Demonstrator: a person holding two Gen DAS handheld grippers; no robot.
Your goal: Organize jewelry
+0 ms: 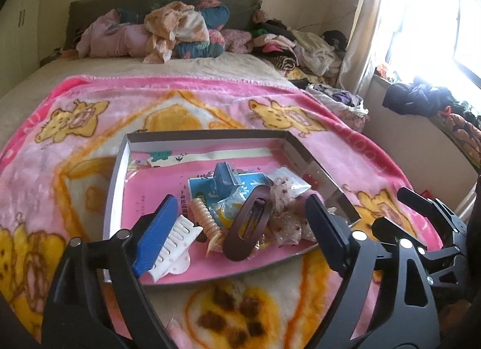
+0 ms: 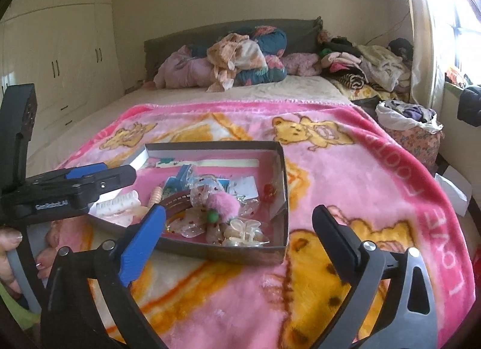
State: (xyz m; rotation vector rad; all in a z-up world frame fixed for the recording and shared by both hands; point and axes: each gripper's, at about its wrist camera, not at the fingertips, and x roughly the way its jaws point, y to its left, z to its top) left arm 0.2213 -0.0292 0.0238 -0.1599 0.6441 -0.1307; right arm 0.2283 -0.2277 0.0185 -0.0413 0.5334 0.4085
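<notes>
Shallow grey box (image 1: 120, 165), open-topped, pink-lined, flat on the bedspread. Inside, heaped toward the near end: brown oval hair clip (image 1: 245, 222) lying tilted, white claw clip (image 1: 177, 237) at the left wall, coiled peach hair tie (image 1: 207, 219), blue packets (image 1: 225, 183), spotted sheer bows (image 2: 207, 195), pink pompom (image 2: 224, 206), possibly small cream claw clip (image 2: 245, 230).

Both wrist views low over the blanket (image 1: 210, 102), facing the headboard (image 2: 228, 29); shared close box (image 2: 279, 168).
</notes>
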